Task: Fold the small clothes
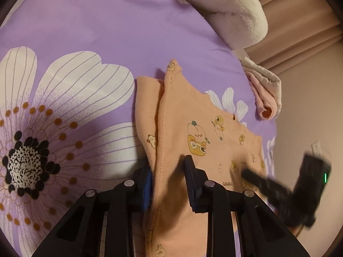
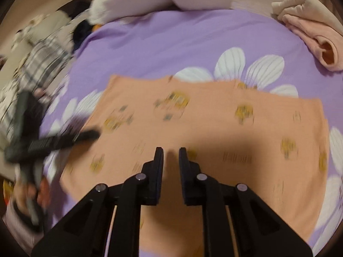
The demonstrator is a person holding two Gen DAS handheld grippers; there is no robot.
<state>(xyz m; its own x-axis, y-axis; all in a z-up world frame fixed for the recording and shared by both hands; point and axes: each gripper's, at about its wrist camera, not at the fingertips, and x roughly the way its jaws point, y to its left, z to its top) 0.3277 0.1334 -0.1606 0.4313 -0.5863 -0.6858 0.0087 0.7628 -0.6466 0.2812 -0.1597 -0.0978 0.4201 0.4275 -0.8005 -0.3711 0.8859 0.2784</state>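
Currently the peach printed garment [image 1: 205, 141] lies spread on the purple floral bedspread [image 1: 96, 32], mostly flat, with one side edge turned up into a raised, stitched fold near its left margin in the left wrist view. The left gripper [image 1: 169, 184] straddles that raised edge: the cloth runs between its fingers, jaws fairly narrow, but whether the pads actually press on the fabric I cannot tell. The right gripper [image 2: 171, 160] hovers over the near middle of the garment [image 2: 214, 128], jaws nearly closed with a slim gap, nothing between them; that view is motion-blurred. Judgement: the first fold on this piece has only started; the remaining folds are not yet done. A folded pink-and-beige piece [image 2: 310, 34] sits near the far bed edge, probably already finished. A cream plush blanket [image 1: 233, 12] lies beyond.
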